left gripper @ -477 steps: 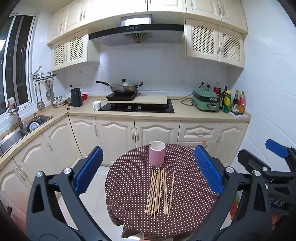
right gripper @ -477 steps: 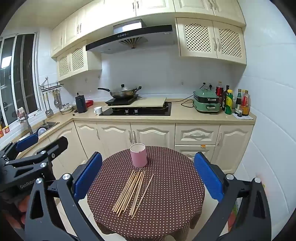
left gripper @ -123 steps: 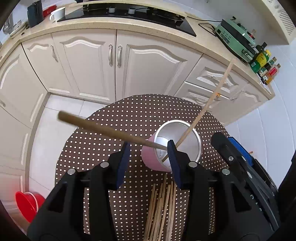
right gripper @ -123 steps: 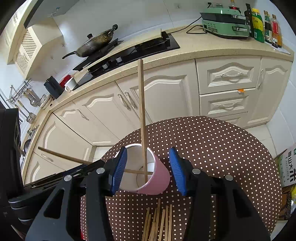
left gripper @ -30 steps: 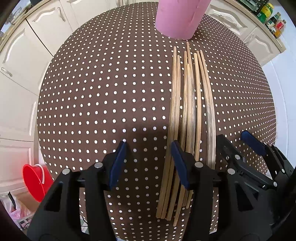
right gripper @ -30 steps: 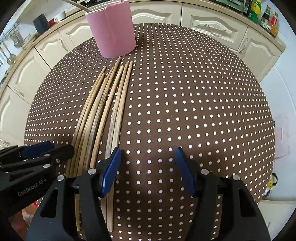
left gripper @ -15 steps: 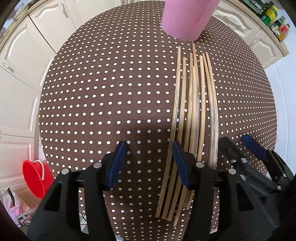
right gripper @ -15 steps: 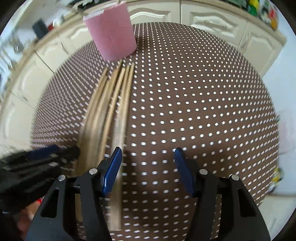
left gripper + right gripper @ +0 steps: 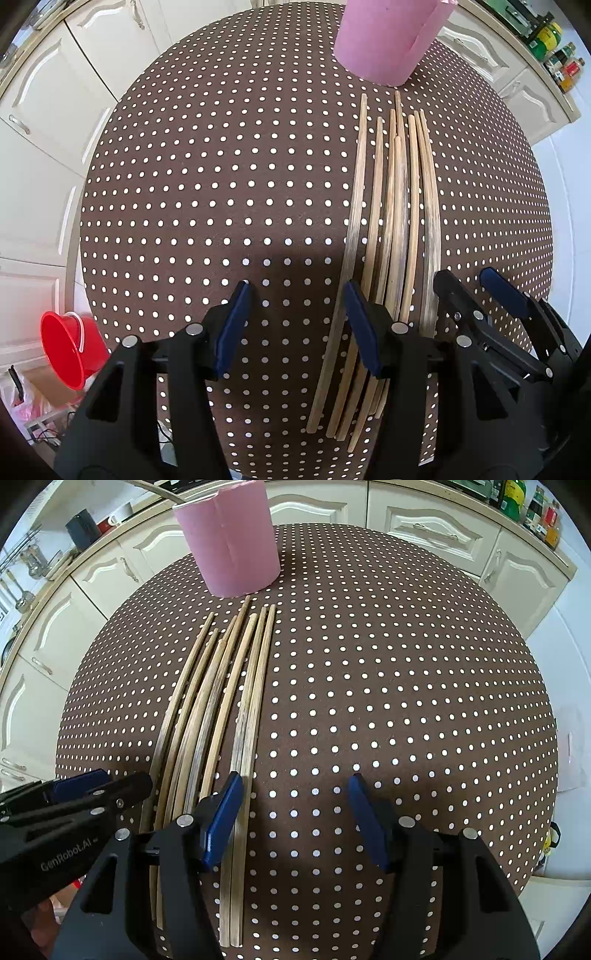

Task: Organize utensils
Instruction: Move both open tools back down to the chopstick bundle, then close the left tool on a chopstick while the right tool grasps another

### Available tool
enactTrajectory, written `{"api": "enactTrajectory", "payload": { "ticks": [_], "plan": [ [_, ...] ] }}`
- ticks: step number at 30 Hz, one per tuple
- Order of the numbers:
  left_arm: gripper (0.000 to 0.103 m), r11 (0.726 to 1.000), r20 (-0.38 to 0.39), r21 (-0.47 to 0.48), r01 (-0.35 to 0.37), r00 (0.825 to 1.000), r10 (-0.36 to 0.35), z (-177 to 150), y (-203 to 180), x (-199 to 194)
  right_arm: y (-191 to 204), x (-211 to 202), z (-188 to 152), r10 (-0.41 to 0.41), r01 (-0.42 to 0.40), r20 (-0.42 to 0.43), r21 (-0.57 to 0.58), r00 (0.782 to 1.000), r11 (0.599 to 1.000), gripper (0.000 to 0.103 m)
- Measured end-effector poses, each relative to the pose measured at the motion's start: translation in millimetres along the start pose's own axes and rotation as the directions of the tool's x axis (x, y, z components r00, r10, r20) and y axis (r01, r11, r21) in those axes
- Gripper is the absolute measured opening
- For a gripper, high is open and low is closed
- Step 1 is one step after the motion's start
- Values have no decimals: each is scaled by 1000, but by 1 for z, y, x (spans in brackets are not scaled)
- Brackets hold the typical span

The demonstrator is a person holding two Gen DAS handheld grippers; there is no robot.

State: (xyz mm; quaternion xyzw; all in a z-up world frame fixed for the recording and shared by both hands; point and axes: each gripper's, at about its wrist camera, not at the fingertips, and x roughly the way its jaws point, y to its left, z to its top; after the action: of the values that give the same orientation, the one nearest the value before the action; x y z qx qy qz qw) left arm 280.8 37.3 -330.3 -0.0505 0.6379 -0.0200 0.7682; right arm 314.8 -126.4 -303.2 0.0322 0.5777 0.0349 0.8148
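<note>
Several wooden chopsticks lie side by side on the round table with the brown dotted cloth, their far ends near a pink cup. The pink cup stands upright, and a chopstick end sticks out of its top. My left gripper hovers open, with its right finger over the left edge of the row. My right gripper hovers open over the chopsticks, its left finger above the right edge of the row. Neither grips anything. Each view shows the other gripper: right gripper, left gripper.
A red bucket sits on the floor to the table's left. Cream kitchen cabinets run behind the table, with bottles on the counter at the far right. The dotted cloth is bare on both sides of the chopstick row.
Both grippers stay almost in place over the near ends of the chopsticks. The jaws look equally wide, and nothing was picked up.
</note>
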Motion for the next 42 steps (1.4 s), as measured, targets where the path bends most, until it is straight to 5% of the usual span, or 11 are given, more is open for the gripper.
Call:
{"api": "enactTrajectory", "payload": {
  "ticks": [11, 25, 29, 32, 42],
  "plan": [
    [53, 1000, -7, 6, -15, 1000, 15, 17, 5, 2, -2, 10, 15, -12, 16, -72, 44, 997, 999, 54],
    [51, 997, -82, 79, 21, 997, -15, -6, -6, 6, -1, 13, 9, 7, -2, -163, 27, 987, 1000, 50],
    [50, 997, -88, 81, -9, 996, 16, -1, -10, 8, 7, 16, 13, -3, 6, -161, 20, 987, 1000, 51],
    [47, 995, -87, 90, -51, 995, 59, 4, -16, 7, 21, 20, 16, -98, 92, -144, -46, 985, 995, 48],
    [47, 995, -33, 61, -77, 996, 79, 20, -19, 6, 22, 19, 19, -86, 83, -118, -28, 989, 996, 42]
  ]
}}
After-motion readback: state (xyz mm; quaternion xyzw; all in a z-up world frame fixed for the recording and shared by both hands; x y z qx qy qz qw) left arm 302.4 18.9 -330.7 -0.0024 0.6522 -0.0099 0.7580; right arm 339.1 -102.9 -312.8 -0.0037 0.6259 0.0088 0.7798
